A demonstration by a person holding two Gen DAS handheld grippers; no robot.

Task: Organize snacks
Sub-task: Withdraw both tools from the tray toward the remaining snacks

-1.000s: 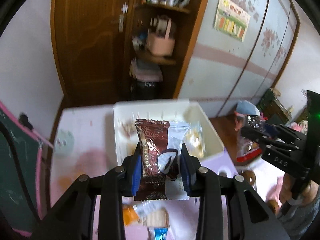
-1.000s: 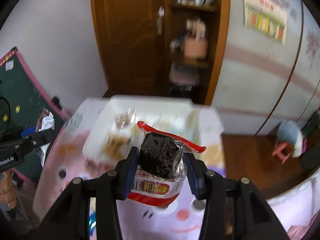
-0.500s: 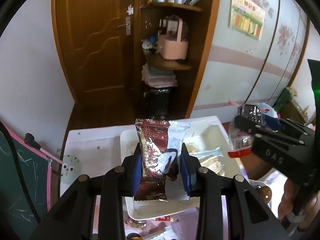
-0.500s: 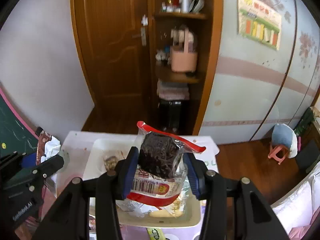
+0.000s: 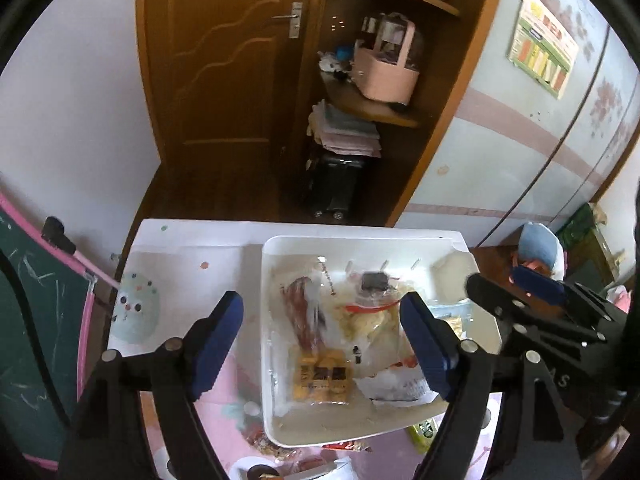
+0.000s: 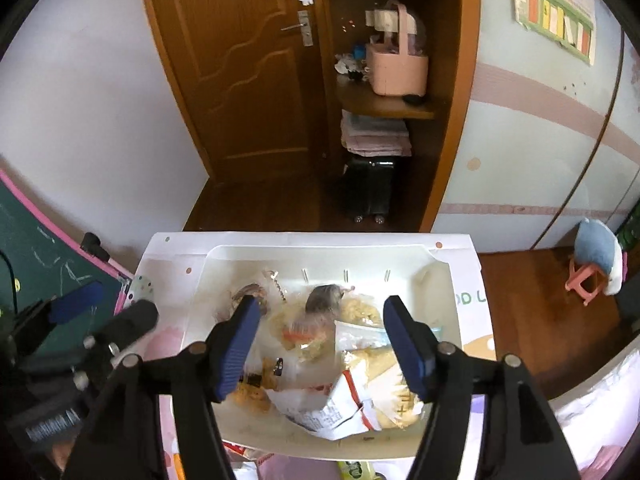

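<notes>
White tray, blue fingertips, pink basket, brown door

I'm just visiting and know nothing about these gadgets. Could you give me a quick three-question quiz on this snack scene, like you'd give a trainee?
1. True or false: the left gripper is holding a snack.
2. Where do most snacks lie? A) in the white bin B) on the floor C) on the shelf
3. Fill in: the right gripper hovers above the ____ with its fingers apart.

Key: 1 false, both grippers are open and hold nothing; 2 A; 3 bin.
</notes>
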